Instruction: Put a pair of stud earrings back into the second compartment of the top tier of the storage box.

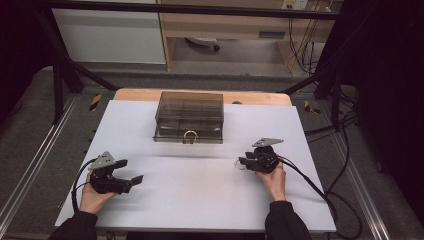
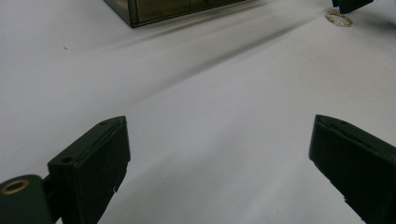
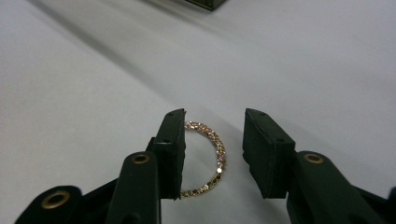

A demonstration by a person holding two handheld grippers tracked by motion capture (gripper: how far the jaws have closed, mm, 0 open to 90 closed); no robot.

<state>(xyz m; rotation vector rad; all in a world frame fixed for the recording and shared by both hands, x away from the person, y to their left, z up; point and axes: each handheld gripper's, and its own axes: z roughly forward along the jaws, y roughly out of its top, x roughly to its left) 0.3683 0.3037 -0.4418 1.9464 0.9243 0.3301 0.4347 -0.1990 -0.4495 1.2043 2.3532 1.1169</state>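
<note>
A small gold ring of faceted beads [image 3: 219, 149] lies flat on the white table [image 1: 200, 195], right of the middle. My right gripper [image 3: 214, 116] stands open around it: the left jaw is against the ring's edge and the right jaw is a little apart from it. In the high view that gripper [image 1: 242, 161] points left with the ring [image 1: 240, 166] at its tips. My left gripper [image 1: 130, 171] is near the table's front left, wide open with nothing between its jaws [image 2: 219, 128]. The ring [image 2: 339, 18] appears far off in the left gripper view.
A smoky clear box [image 1: 189, 116] with a metal loop handle [image 1: 190, 136] on its front stands at the table's back middle; its corner [image 2: 154, 9] shows in the left gripper view. Cables trail off the right edge. A black frame surrounds the table.
</note>
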